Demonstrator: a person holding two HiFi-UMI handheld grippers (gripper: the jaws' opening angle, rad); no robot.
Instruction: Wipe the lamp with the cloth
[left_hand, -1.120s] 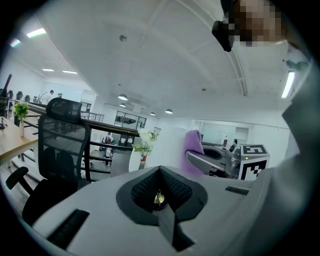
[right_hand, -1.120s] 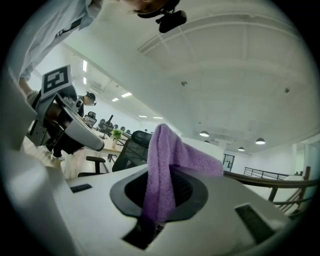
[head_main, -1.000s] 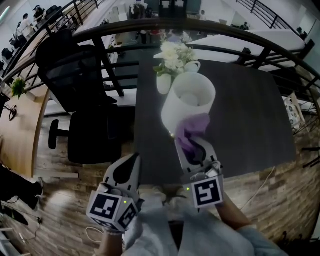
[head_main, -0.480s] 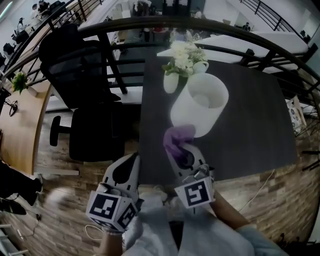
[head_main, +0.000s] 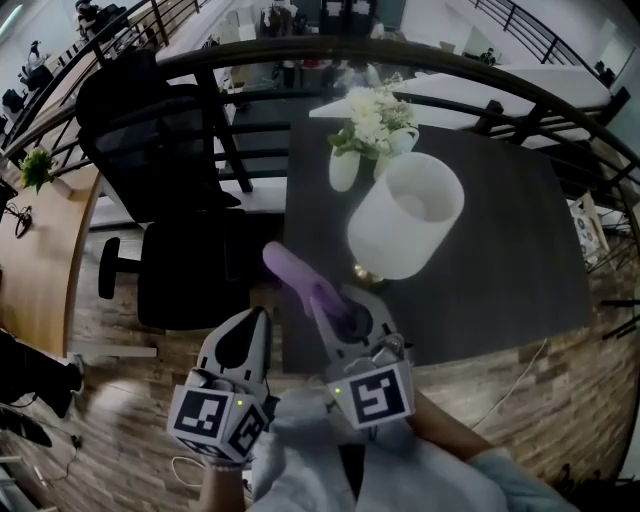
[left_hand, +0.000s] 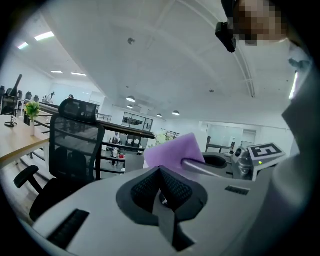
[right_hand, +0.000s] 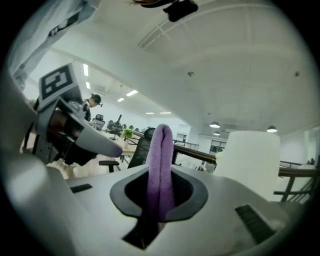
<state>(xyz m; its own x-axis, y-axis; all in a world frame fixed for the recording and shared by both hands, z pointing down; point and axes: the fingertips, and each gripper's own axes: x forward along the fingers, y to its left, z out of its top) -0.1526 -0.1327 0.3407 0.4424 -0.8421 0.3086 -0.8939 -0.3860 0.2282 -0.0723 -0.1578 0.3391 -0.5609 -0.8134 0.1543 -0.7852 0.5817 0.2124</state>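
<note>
Closest to the person, the left gripper (head_main: 250, 330) is hanging low by the body with its jaws pressed together and nothing between them. Just beside it, the right gripper (head_main: 335, 310) is clamping the purple cloth (head_main: 292, 274) along a fold, so a soft loop is sticking up and out past the jaw tips. The cloth looks light and limp, something that will drape and bunch rather than push back, and the pinch on the fold seems a sound place to hold it.

It is hovering over the near left edge of the dark table (head_main: 500, 260), close to the lamp (head_main: 405, 215) but not touching it. Half a second ago the cloth was sitting against the lower rim of the white shade, and a second ago it was pressed onto the shade's side. Now it is swinging off to the left, clear of the lamp.

The shade looks thin and easily dented, and the lamp is probably top-heavy on its small brassy base (head_main: 366, 273), so gentle strokes would suit it, perhaps with the idle gripper steadying it down low.

Behind the lamp, a white vase of flowers (head_main: 368, 122) is standing close by, and an office chair (head_main: 165, 190) is sitting off the table's left side.
</note>
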